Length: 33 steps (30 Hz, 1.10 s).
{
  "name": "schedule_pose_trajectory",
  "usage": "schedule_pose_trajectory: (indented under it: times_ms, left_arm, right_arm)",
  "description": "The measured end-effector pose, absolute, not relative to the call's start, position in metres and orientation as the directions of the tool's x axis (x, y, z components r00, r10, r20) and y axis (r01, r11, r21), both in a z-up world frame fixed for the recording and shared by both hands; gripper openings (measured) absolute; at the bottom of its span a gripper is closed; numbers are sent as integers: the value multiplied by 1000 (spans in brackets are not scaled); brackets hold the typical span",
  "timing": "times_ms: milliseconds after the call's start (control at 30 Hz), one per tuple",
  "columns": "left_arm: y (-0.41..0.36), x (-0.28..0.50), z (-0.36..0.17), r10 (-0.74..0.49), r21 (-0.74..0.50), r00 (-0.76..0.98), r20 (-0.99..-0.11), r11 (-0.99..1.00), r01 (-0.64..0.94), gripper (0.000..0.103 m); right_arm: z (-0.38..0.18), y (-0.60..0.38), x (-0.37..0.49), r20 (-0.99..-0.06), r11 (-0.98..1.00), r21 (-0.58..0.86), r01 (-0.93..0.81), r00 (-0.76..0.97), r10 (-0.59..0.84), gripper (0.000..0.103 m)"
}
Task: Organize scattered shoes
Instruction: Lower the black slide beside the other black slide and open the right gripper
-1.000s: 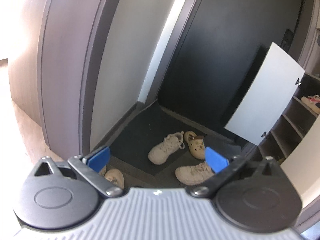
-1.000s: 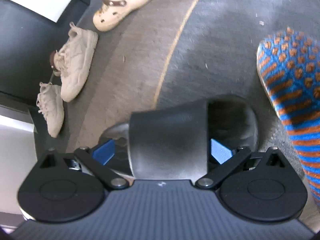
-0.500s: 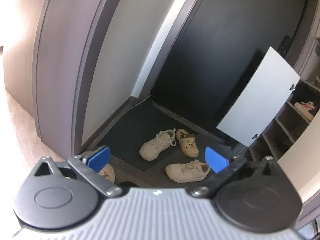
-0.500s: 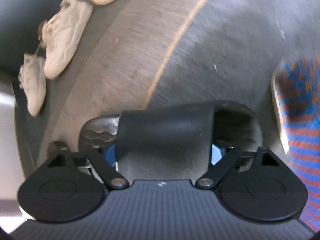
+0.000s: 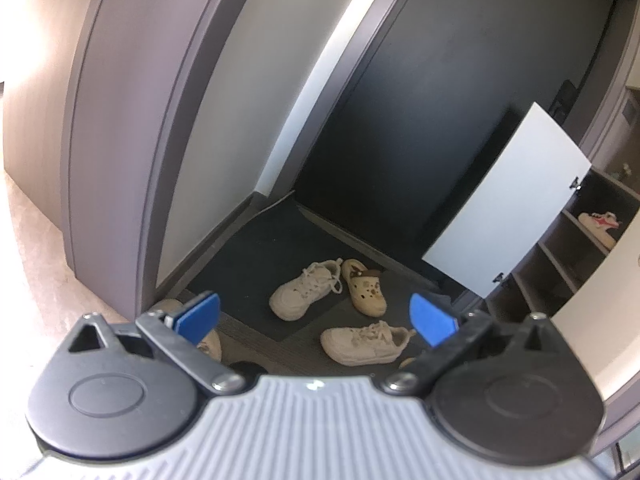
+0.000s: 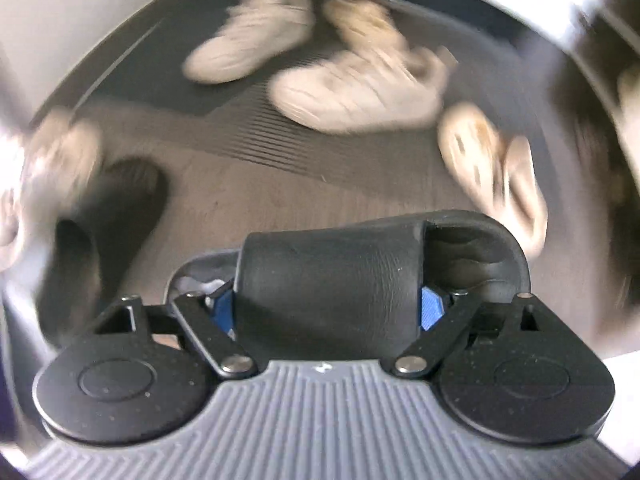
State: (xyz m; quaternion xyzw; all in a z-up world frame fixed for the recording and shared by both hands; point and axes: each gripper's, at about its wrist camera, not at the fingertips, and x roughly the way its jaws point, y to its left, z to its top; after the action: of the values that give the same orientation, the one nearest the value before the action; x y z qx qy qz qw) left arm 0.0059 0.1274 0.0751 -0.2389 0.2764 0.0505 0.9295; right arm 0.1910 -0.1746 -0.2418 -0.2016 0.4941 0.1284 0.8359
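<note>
Right wrist: smooth, broad-strapped black slide (image 6: 332,276) between blue pads (image 6: 432,306); beyond, seemingly ribbed mat (image 6: 256,136).

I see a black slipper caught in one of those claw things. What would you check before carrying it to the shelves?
1. Right gripper fingers press both sides of the black slipper; they just closed onto it: ok.
2. Slipper clear of the floor: cannot tell, the view is blurred.
3. Left gripper open and empty: ok.
4. Cabinet door open: ok.
5. Free shelf space below the shoe already stored: ok.
6. Matching black slipper on the floor for pairing: ok.
</note>
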Motion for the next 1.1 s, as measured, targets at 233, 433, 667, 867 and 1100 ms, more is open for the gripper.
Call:
schedule_pose_trajectory:
  times_ms: [233,433,667,867,1100]
  left_arm:
    - [133,3,72,0,-366,831,-556,898,-245,103]
    - [143,3,59,31,-349,804,-593,891,-291,103]
    - [166,2,54,84,-354,795,-601,863,-359,103]
    - [174,1,53,65,-370,792,-607,859,-355,103]
    - [180,-2,51,44,-397,787,-615,845,-358,103]
  right_arm:
    - [-256,-119,166,-917,357,-372,-857,398,0,87]
    - [-302,-60,154,-902,52,-432,-900,431,-25,88]
    - [-336,-34,190,-873,193,-487,-852,481,-78,89]
    - [-354,-52,201,-847,254,-530,-809,514,-134,89]
    - [-365,-78,202,-826,466,-548,-694,537,-172,103]
